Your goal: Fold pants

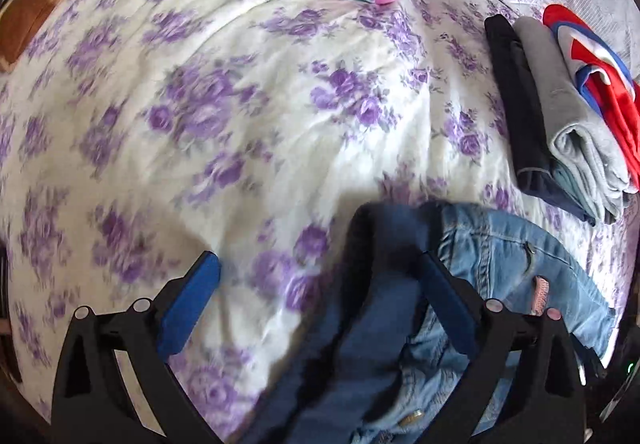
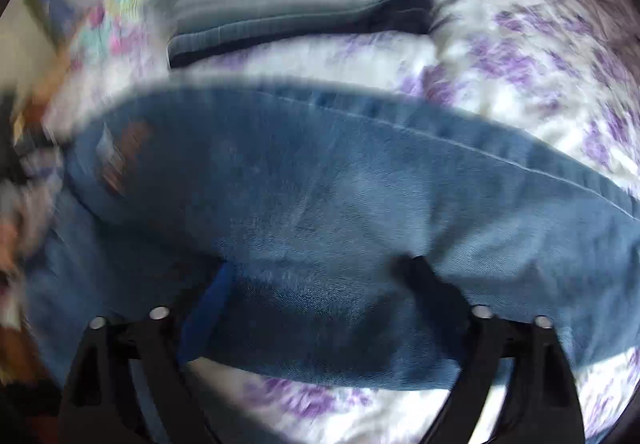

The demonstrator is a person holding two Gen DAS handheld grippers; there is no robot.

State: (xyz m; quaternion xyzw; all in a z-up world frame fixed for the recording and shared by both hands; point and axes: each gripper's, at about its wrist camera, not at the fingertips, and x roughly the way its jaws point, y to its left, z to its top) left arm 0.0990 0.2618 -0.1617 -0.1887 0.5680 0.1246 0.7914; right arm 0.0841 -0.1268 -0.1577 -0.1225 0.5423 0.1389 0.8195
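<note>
Blue jeans [image 1: 492, 268] lie crumpled at the near right of a flowered bed [image 1: 240, 123], not yet smoothed or folded; a stack of folded clothes [image 1: 560, 115] sits far right. The left gripper [image 1: 320, 280] hangs with jaws wide apart, denim under its right finger. The right gripper [image 2: 320, 276], also spread wide and clamping nothing, hovers directly over the denim.
</note>
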